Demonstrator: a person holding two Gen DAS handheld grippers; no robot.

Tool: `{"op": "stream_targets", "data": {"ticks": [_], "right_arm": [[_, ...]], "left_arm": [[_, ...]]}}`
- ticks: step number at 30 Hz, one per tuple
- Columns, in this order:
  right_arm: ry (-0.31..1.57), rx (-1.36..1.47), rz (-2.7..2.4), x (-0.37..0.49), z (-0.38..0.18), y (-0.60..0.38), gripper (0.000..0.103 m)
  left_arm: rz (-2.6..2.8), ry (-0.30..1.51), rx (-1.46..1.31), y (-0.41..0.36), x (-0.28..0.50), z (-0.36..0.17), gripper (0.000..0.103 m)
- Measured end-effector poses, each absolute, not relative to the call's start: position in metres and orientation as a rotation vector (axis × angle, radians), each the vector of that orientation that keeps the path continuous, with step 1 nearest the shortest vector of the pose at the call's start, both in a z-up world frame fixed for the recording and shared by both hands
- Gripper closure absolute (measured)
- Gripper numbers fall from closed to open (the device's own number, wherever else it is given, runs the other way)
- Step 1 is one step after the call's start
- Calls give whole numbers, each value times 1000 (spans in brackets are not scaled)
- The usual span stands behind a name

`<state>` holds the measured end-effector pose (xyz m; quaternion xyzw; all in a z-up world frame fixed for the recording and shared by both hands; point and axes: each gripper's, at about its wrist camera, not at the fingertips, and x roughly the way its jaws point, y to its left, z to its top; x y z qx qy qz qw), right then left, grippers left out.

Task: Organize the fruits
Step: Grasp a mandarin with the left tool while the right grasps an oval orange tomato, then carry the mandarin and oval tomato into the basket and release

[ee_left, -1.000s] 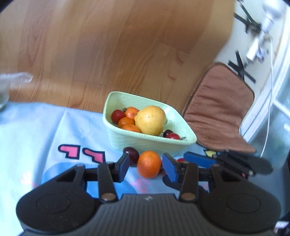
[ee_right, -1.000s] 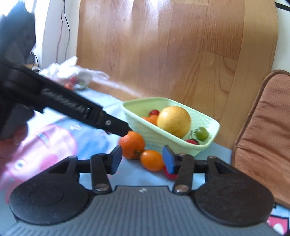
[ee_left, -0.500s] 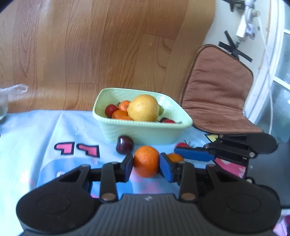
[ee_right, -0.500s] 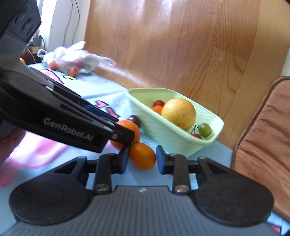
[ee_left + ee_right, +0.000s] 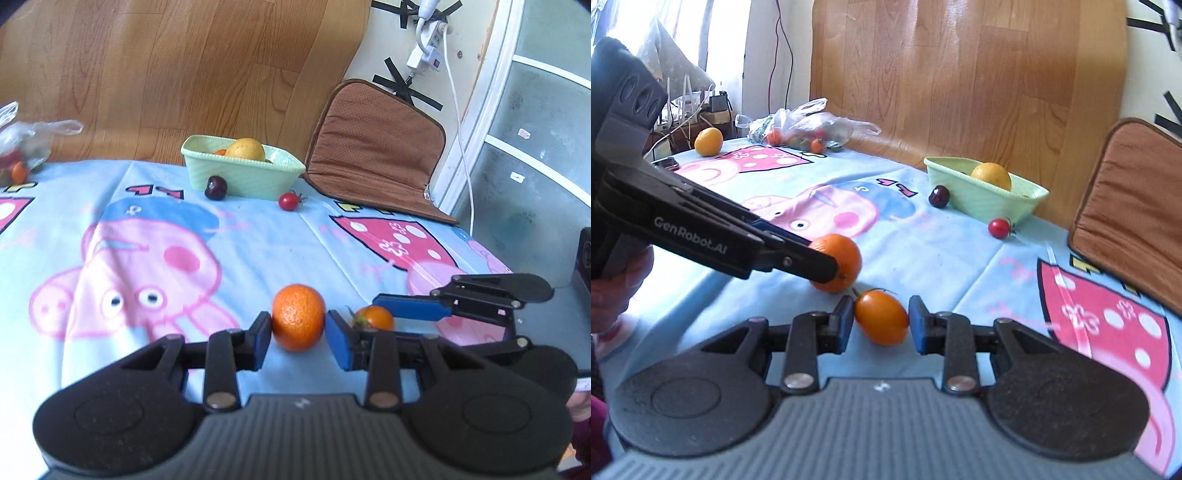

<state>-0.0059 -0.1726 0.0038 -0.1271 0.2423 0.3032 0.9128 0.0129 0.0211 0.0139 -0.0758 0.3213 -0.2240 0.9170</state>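
Left tool (image 5: 298, 336) pinches a mandarin (image 5: 298, 322). Right tool (image 5: 881, 323) pinches an orange tomato (image 5: 882, 322). Green basket (image 5: 240, 179) stands well apart.

Plum (image 5: 215, 187) and cherry tomato (image 5: 288, 201) lie before the basket (image 5: 240, 177).

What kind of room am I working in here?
Probably a home living or dining area: a cartoon-pig blue tablecloth, a brown padded seat cushion against wood-look panelling, and a clear plastic grocery bag.
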Motion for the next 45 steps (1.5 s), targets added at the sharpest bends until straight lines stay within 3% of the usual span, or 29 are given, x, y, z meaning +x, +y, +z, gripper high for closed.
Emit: {"op": "stream_targets", "data": {"ticks": [10,14,17,23,25,29,37,45], "right_arm": [[525,-212,585,-25,-5,-178,65],[536,-186,586,-28,-7,-179,63],[539,-179,585,-28,-7,-179,62],[560,-162,587,-26,-11,-184,56],[557,-158,598,-26,-11,-185,65],[550,-132,587,-15,-6,-187,66],[527,-63,604,51,11,-184,66],[437,50,507,155,35,-187,66]], "left_arm": [[-432,654,-111,13,-12,15,70],[-422,629,-84,10,-11,21,57],[-429,618,-64,5,-8,24,54],[-434,642,-29,-2,-3,16,58],[-439,656,-32,-1,-2,11,64],[-452,655,-68,5,4,14,65],[-453,617,-102,12,64,40,65],[-387,563,-107,10,178,65,65]]}}
